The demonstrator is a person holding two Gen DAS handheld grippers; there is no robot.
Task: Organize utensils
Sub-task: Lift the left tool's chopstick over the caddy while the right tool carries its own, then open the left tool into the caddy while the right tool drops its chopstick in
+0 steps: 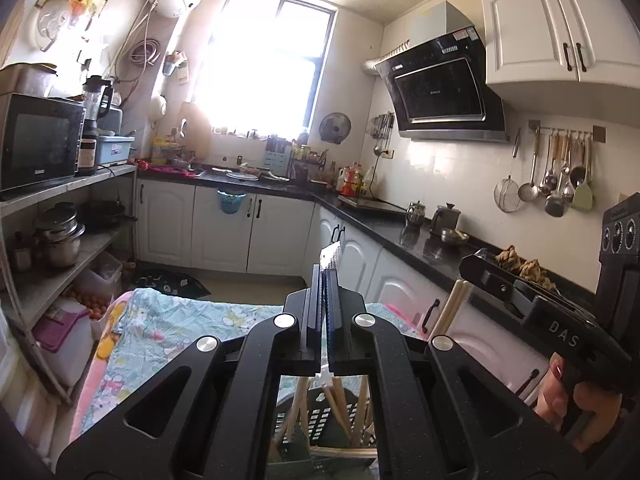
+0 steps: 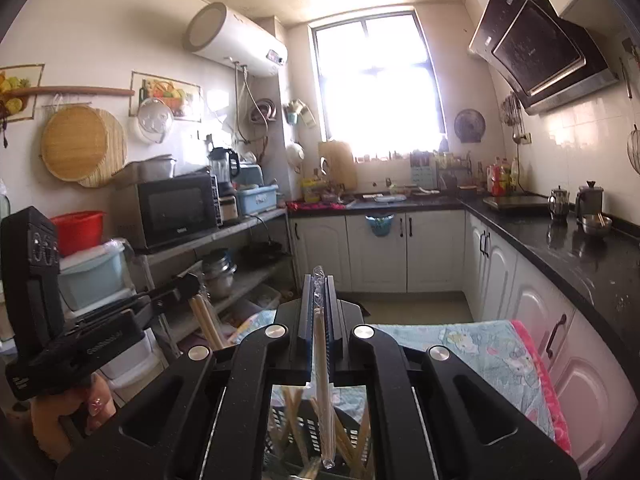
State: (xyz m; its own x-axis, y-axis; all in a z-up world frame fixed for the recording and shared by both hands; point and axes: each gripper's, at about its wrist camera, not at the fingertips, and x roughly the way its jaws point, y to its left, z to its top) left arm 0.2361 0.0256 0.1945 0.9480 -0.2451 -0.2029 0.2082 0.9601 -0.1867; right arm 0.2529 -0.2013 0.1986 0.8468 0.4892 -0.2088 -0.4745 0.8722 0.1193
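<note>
My left gripper [image 1: 325, 280] is shut on a pair of wrapped chopsticks [image 1: 331, 257], whose wrapper end sticks out past the fingertips. My right gripper [image 2: 319, 284] is shut on another pair of chopsticks in a clear wrapper [image 2: 320, 344]. Both grippers hover above a dark slotted utensil basket [image 1: 320, 420], also in the right wrist view [image 2: 312, 428], which holds several wooden chopsticks [image 2: 292, 420] standing upright. The right gripper shows in the left wrist view [image 1: 472, 270] holding its chopsticks [image 1: 452, 308]. The left gripper shows in the right wrist view [image 2: 188, 284].
The basket stands on a table with a patterned blue and pink cloth [image 1: 168, 320]. A black counter [image 1: 400, 232] with white cabinets runs along the right. Shelves with a microwave [image 1: 36, 144] and pots stand at the left.
</note>
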